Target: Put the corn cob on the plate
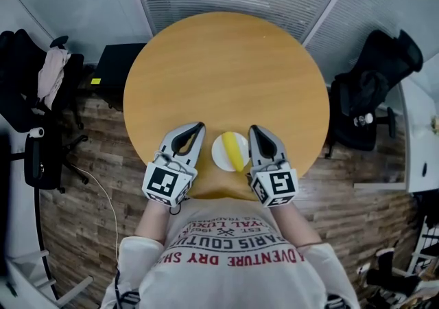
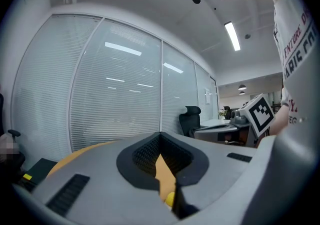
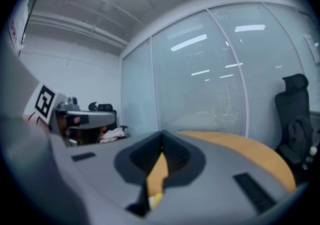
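The left tool has its jaws pressed together. In the left gripper view the two tips meet at a point. The only gap is the moulded hollow behind them, through which a strip of the table and a small yellow patch of the corn cob are visible. Nothing is pinched between its pads. The right tool is in the same condition: its jaws are fully closed, tip to tip, with no object between them. The right gripper view likewise shows table surface and a sliver of the yellow cob through the hollow. Both tools point away from the person, roughly parallel, over the near edge of the round table. The white plate lies on the table between the two tools, just right of the left tool and just left of the right tool. The corn cob lies on the plate, on the half nearer the right tool, with its length running roughly along the direction in which the tools point. In the head view the inner flank of the right tool sits just beside the cob; contact cannot be confirmed from that view. The left marker cube and the right marker cube sit at the rear of their tools, close to the person's torso. A black office chair stands off the table, outboard of the right tool.
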